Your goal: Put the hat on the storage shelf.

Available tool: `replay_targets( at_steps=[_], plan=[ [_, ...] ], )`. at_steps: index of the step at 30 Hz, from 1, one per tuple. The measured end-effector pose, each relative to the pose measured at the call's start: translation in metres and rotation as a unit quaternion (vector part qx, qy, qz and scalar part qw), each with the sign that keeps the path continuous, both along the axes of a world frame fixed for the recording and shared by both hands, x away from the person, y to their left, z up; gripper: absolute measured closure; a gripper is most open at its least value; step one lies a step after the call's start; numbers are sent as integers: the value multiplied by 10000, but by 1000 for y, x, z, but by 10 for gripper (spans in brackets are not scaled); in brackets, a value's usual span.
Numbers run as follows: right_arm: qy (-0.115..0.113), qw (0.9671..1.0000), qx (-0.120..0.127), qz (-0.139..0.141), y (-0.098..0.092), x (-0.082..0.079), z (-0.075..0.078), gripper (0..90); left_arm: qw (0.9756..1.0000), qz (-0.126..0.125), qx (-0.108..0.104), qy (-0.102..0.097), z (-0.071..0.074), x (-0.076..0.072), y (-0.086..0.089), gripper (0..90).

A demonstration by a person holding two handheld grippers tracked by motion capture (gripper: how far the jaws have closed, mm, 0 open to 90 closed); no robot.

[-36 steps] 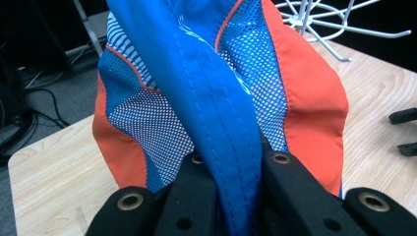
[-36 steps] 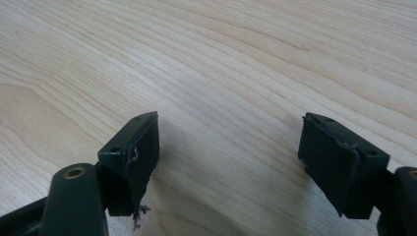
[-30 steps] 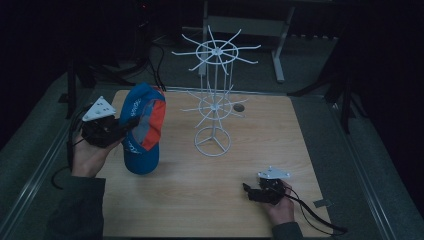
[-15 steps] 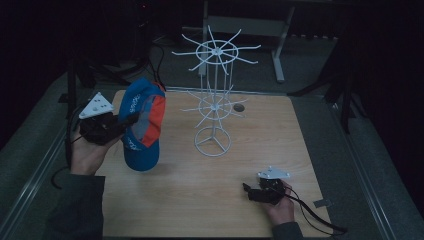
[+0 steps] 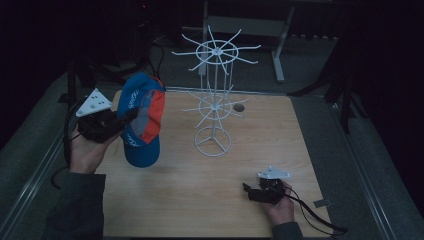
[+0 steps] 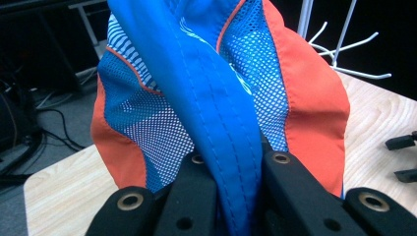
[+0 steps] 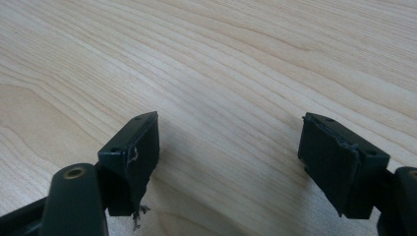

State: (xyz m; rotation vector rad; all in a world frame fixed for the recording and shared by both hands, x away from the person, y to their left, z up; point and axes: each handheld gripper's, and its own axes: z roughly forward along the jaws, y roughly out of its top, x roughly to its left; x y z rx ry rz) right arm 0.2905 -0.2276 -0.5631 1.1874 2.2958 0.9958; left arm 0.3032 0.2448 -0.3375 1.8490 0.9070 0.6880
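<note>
A blue and orange mesh cap (image 5: 143, 117) hangs over the left side of the wooden table (image 5: 280, 130). My left gripper (image 5: 126, 118) is shut on it. In the left gripper view the two black jaws pinch a stitched blue band of the cap (image 6: 223, 123) between them, at the left gripper (image 6: 231, 164). A white wire rack (image 5: 214, 102) with radiating hooks stands at the table's middle, to the right of the cap. My right gripper (image 5: 248, 191) rests low on the table near the front right. The right gripper (image 7: 228, 147) is open, with bare wood between its pads.
Two rack hooks (image 6: 344, 49) show behind the cap. The right gripper's black jaws (image 6: 402, 157) show far off in the left gripper view. A round hole (image 5: 239, 107) sits in the tabletop behind the rack. Cables trail off both grippers. Dark floor and metal frames surround the table.
My left hand has lifted the cap slightly, and it now hangs a bit higher. The right gripper has kept still.
</note>
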Motion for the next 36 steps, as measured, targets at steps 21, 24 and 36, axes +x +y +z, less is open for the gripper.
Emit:
replay_targets(
  at_steps=[21,24,36],
  plan=[
    [0,10000,4,-2,0,0,0,234,9996,139,-83,-233,11,-5,0,888],
    [0,10000,1,-1,0,0,0,234,9995,145,-111,-265,12,-5,0,888],
    [0,10000,0,-1,0,0,0,234,9988,157,-221,-419,17,-7,-2,888]
  ],
)
